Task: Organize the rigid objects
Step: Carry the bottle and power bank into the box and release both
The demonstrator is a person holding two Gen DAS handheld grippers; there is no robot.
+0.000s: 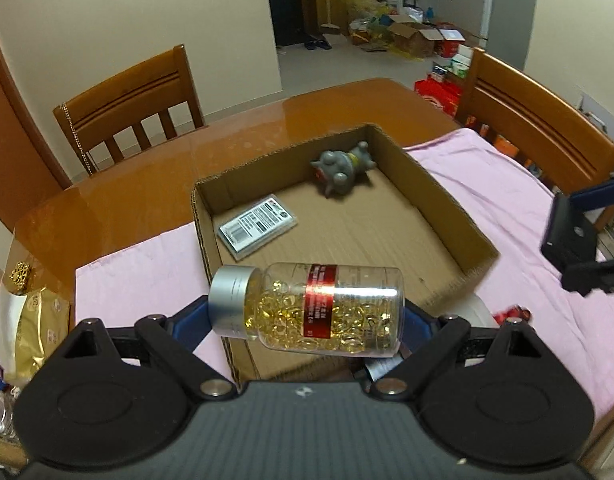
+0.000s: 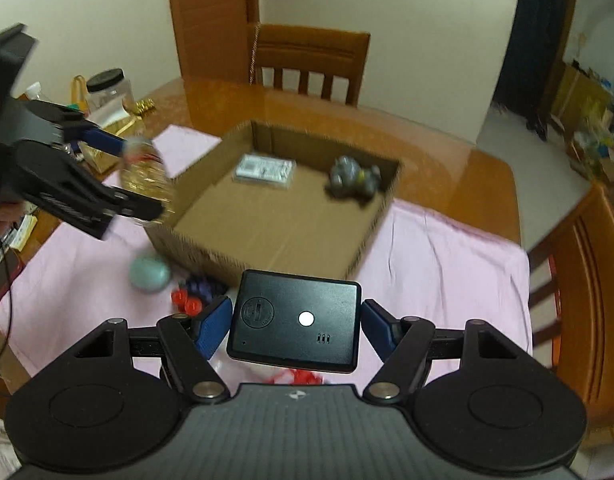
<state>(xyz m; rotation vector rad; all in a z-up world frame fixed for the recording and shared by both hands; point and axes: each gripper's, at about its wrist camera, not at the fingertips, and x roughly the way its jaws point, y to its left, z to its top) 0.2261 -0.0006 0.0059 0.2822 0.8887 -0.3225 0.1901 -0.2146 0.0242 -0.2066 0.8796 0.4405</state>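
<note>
Sideways between the left gripper's [image 1: 307, 316] pads, a capsule bottle [image 1: 315, 308] is pinched end to end, held above the near edge of the open box [image 1: 439, 184]. Right gripper [image 2: 295, 322] clamps a flat black device [image 2: 295, 320], also just short of the box's near wall. Inside the box lie a grey toy [image 1: 341, 172] at the far corner and a small pack [image 1: 259, 226] near its left wall.

wooden chairs [image 1: 131, 96], perhaps gold bag [image 1: 27, 320]

Home dining room — wooden table [image 1: 155, 168], chairs [image 1: 127, 108]
</note>
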